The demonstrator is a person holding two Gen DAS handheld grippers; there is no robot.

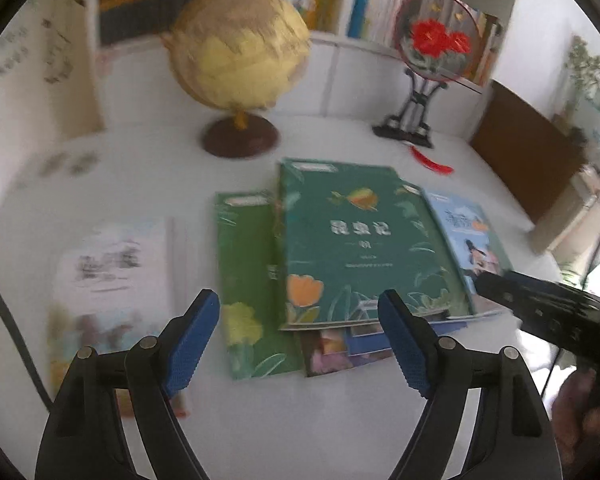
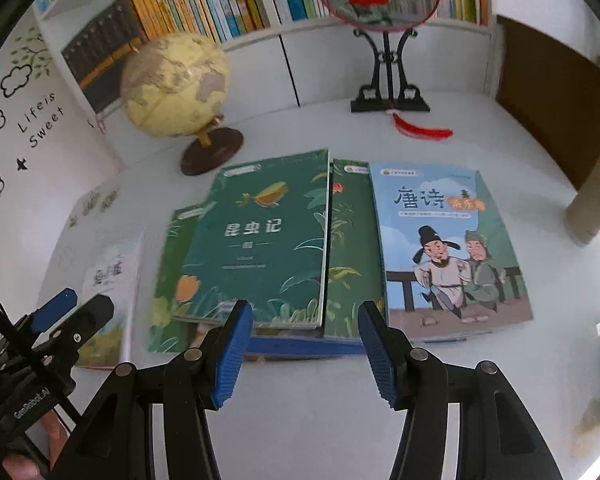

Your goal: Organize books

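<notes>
Both tools, left [image 1: 300,344] and right [image 2: 306,354], gape empty; thin floppy books [image 2: 260,240] lie flat on the desk [image 2: 300,420], so pinch an overhanging edge.

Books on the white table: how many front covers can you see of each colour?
Green leafy-cover books: 3
Light blue cartoon-cover book: 1
White picture-cover book: 1
Total: 5
Blue book edge peeking out underneath: not counted.

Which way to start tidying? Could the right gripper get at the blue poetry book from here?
Probably yes. The right gripper is open and empty, the blue poetry book lies uncovered at the right of the pile, and nothing stands between them.
</notes>
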